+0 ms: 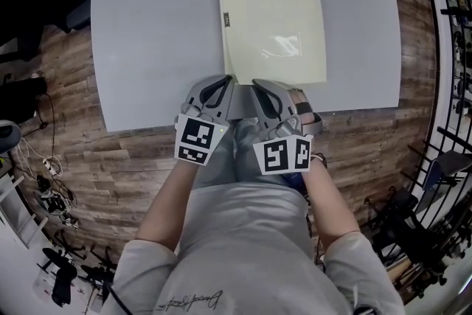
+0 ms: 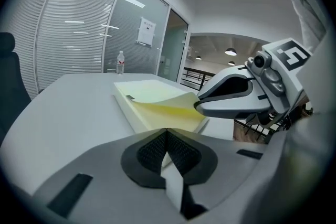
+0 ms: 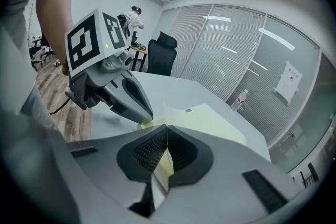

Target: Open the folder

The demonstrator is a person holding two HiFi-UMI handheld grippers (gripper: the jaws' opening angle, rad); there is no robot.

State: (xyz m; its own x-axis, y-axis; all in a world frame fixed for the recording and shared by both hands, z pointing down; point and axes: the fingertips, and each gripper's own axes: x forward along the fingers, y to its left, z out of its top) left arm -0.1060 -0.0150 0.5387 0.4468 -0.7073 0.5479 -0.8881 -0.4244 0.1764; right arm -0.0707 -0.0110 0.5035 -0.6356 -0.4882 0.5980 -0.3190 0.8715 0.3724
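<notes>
Grey table (image 1: 147, 26), pale yellow folder (image 1: 271, 18)

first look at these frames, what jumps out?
A pale yellow folder lies on the grey table, with both grippers side by side at its near edge. The right gripper is shut on the cover, whose near corner curls up off the sheets below. The left gripper is shut too, seemingly on the folder's lower layer.

A grey table (image 1: 147, 48) stood on a wood floor (image 1: 110, 173). A pale yellow folder (image 1: 273, 18) lay on it, toward the near edge.
</notes>
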